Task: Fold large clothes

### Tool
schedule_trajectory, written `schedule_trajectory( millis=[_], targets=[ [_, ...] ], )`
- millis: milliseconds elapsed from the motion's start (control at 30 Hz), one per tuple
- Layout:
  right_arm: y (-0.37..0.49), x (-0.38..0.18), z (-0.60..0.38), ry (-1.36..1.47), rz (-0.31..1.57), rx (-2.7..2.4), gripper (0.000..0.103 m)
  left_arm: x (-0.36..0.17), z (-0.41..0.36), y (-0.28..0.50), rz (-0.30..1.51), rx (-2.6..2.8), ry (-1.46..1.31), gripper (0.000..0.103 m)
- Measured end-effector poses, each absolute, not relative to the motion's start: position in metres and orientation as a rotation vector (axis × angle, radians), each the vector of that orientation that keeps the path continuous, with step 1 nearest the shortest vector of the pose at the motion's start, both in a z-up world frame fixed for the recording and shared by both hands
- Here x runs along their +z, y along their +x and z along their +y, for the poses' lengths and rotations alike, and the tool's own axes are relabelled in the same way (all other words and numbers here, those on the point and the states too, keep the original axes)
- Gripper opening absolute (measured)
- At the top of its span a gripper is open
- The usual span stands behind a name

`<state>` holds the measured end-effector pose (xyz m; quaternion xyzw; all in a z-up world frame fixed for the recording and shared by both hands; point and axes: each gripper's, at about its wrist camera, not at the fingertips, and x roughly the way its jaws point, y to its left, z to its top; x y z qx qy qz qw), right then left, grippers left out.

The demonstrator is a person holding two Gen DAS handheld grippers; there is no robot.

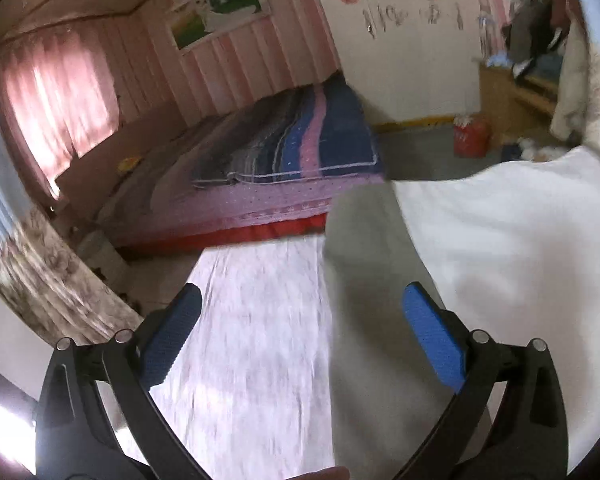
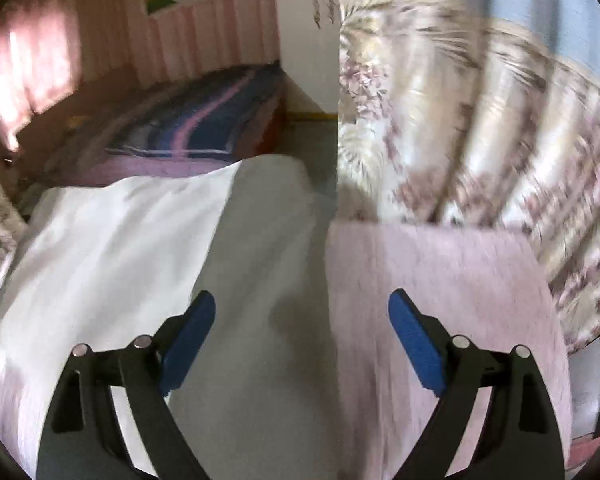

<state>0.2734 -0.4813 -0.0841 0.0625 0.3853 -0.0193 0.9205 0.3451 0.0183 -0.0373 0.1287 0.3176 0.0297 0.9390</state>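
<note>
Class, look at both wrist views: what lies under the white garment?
The white garment lies on a pale pink sheet, which shows beside it. What the sheet itself covers, and anything beneath the garment's middle, is hidden.

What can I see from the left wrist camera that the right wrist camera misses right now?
Left wrist only: the red container on the floor, a wooden shelf piled with clothes, and the open left tool.

Right wrist only: a floral curtain close on the right, and the open right tool.

Both: the white garment on the pale pink sheet, plus the bed with the striped blanket.
</note>
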Motion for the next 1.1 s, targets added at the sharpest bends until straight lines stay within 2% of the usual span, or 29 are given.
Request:
schedule_trajectory(
  millis=[200, 400, 433, 467, 500, 533, 567, 600, 667, 700, 733, 800, 833, 900, 1100],
  targets=[
    [0.195, -0.119, -0.480, 0.198, 0.819, -0.004, 0.089, -0.066, 0.031, 0.248, 0.708, 0.084, 0.122, 0.100],
    [0.205, -0.146, -0.483, 0.333, 0.858, -0.008, 0.088, -0.104, 0.025, 0.245, 0.793, 0.076, 0.024, 0.100],
    [0.208, -0.146, -0.482, 0.330, 0.861, -0.010, 0.079, -0.105, 0.023, 0.252, 0.807, 0.074, 0.033, 0.100],
    [0.207, -0.147, -0.479, 0.318, 0.860, 0.000, 0.064, -0.106, 0.021, 0.257, 0.816, 0.066, 0.031, 0.100],
    [0.208, -0.145, -0.475, 0.295, 0.864, 0.007, 0.032, -0.107, 0.020, 0.263, 0.836, 0.064, 0.019, 0.100],
    [0.206, -0.144, -0.468, 0.262, 0.865, 0.001, 0.021, -0.109, 0.017, 0.265, 0.848, 0.065, 0.019, 0.100],
    [0.204, -0.144, -0.464, 0.247, 0.862, -0.002, 0.017, -0.111, 0.015, 0.267, 0.852, 0.058, 0.031, 0.099],
    [0.202, -0.143, -0.461, 0.234, 0.858, -0.010, 0.011, -0.113, 0.012, 0.271, 0.855, 0.029, 0.045, 0.091],
    [0.199, -0.142, -0.458, 0.241, 0.857, -0.025, 0.008, -0.117, 0.010, 0.272, 0.861, -0.031, 0.031, 0.069],
    [0.197, -0.142, -0.458, 0.243, 0.854, -0.031, 0.006, -0.117, 0.007, 0.271, 0.860, -0.088, 0.002, 0.043],
    [0.195, -0.141, -0.456, 0.237, 0.847, -0.040, 0.005, -0.117, 0.004, 0.270, 0.855, -0.097, 0.008, 0.031],
    [0.190, -0.135, -0.453, 0.208, 0.836, -0.046, 0.004, -0.115, -0.004, 0.267, 0.838, -0.093, 0.049, 0.015],
    [0.186, -0.131, -0.450, 0.172, 0.831, -0.044, 0.004, -0.113, -0.003, 0.264, 0.829, -0.088, 0.041, 0.012],
    [0.177, -0.121, -0.448, 0.153, 0.823, -0.034, 0.003, -0.108, 0.006, 0.259, 0.826, -0.093, -0.008, 0.010],
    [0.129, -0.089, -0.447, 0.134, 0.781, 0.011, 0.003, -0.077, 0.028, 0.212, 0.813, -0.160, -0.024, 0.010]
  ],
)
